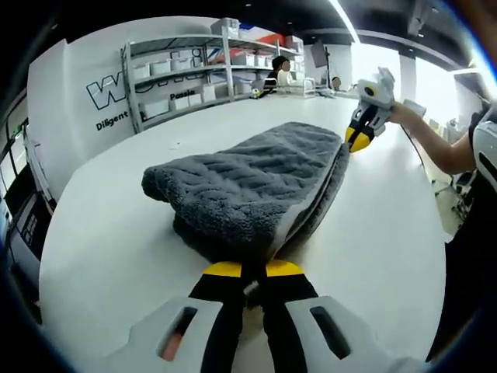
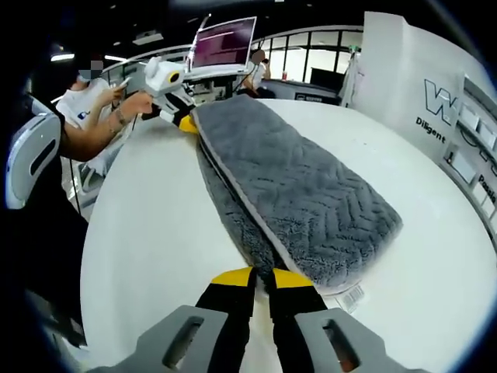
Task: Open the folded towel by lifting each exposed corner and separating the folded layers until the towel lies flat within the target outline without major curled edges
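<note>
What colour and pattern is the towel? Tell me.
Dark grey towel with a herringbone-quilted texture, clearest in the right gripper view.

One towel (image 1: 256, 186) — two grippers (image 1: 252, 273), one table (image 1: 116, 233)

Both views are bright and pretty sharp in the middle. Light comes from ceiling strip lights (image 1: 342, 17) and big windows (image 1: 435, 85) that blow out to pure white. The white surface (image 1: 116, 233) is evenly lit, with just a soft shadow under the grey towel (image 1: 256, 175). Heavy fisheye bending at the edges, and far-off shelves (image 1: 194, 70) go a bit soft.
</note>
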A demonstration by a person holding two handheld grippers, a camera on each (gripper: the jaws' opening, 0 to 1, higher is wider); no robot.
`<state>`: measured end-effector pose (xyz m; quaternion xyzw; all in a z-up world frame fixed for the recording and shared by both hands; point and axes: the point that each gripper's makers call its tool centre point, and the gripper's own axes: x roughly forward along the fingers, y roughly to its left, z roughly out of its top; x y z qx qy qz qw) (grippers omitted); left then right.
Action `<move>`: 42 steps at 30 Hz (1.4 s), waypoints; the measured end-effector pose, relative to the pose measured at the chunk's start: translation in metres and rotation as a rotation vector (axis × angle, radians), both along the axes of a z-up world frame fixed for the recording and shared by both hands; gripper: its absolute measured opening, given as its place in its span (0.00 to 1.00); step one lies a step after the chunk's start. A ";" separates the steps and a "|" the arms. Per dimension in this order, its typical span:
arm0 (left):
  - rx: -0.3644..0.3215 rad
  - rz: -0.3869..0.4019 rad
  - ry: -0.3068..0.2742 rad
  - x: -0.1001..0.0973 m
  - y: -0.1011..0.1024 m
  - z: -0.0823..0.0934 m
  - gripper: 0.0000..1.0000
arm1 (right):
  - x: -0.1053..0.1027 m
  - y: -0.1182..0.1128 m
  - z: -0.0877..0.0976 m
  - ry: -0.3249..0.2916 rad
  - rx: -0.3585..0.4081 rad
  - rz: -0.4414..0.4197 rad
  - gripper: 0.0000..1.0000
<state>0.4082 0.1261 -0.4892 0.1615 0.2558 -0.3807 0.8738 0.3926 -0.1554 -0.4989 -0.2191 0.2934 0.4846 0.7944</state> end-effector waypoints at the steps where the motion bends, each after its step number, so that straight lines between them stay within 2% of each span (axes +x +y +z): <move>1: 0.001 -0.002 0.001 -0.002 0.000 0.000 0.06 | -0.002 0.000 0.000 0.004 0.002 0.002 0.04; 17: 0.040 -0.048 0.027 -0.030 -0.004 0.000 0.06 | -0.033 -0.004 0.001 0.055 -0.001 0.044 0.04; 27: 0.007 -0.054 0.043 -0.040 -0.004 0.000 0.06 | -0.051 -0.005 0.002 0.063 0.001 0.063 0.04; 36: 0.014 -0.058 0.037 -0.045 -0.005 0.000 0.08 | -0.052 -0.005 0.002 0.059 0.010 0.066 0.06; 42: -0.009 -0.064 0.040 -0.048 -0.006 0.001 0.16 | -0.053 -0.006 0.003 0.038 0.013 0.084 0.11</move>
